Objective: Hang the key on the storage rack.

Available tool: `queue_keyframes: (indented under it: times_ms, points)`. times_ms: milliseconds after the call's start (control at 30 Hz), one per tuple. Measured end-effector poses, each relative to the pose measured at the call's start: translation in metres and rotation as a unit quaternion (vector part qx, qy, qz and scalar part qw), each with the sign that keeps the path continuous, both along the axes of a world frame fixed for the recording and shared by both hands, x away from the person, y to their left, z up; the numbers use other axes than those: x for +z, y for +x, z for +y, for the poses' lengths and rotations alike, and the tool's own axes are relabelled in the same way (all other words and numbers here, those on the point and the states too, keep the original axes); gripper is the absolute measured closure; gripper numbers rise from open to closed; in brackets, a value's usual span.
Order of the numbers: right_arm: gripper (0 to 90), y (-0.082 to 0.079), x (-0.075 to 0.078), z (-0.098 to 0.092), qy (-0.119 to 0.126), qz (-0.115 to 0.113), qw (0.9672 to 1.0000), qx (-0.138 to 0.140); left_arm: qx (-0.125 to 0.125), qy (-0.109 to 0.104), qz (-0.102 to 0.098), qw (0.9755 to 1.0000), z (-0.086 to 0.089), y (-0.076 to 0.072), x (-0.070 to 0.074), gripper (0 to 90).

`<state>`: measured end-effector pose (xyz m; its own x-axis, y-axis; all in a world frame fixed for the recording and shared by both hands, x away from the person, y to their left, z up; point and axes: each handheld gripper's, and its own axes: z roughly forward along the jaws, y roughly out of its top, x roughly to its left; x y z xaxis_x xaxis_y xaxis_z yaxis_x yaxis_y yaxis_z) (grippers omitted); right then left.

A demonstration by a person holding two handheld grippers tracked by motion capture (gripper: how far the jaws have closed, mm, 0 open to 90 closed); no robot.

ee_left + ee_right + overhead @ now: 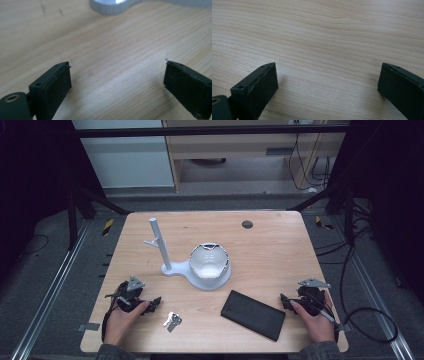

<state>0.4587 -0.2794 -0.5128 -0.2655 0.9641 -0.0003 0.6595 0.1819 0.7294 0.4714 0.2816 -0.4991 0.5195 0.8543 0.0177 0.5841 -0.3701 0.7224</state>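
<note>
Both of my pairs of jaws stand wide apart with nothing but bare wood between them. My left gripper [156, 302] rests low on the near left part of the table [280, 245], held in my left hand [122, 317], and my right gripper [284, 301] sits at the near right, held in my right hand [315, 317]. Closest to my left gripper lies a small bunch of keys [172, 320], just beside its tips but apart from them. Near my right gripper, a flat black case [253, 314] lies at a slant on the wood, its far corner close to my jaws without touching. Farther out, near the middle of the table, a grey stand [172, 269] with an upright post [160, 242] carries a white bowl [209, 260] on its round base. Along my left gripper's own view, the edge of that grey base [110, 6] shows at the top, well beyond the pads [57, 86].
</note>
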Motion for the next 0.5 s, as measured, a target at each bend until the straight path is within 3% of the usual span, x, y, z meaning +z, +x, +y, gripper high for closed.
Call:
queue_keyframes:
  times_ms: [100,200,300,500]
  points:
    - [2.8,-0.001,0.000,0.001,0.000,0.001,1.0000,-0.002,0.008,-0.022,-0.020,0.9995,0.005,-0.007,0.010,5.6]
    - [2.8,-0.001,0.000,0.001,0.001,0.001,1.0000,-0.003,0.003,-0.031,-0.021,0.9993,0.005,-0.014,0.014,5.8]
    - [2.8,-0.001,0.000,0.002,0.003,0.002,1.0000,-0.004,-0.007,-0.019,-0.021,0.9996,0.001,-0.023,0.018,5.9]
    - [2.8,-0.002,0.000,0.002,0.004,0.002,1.0000,-0.004,-0.028,-0.014,-0.008,0.9995,-0.013,-0.033,0.025,6.6]
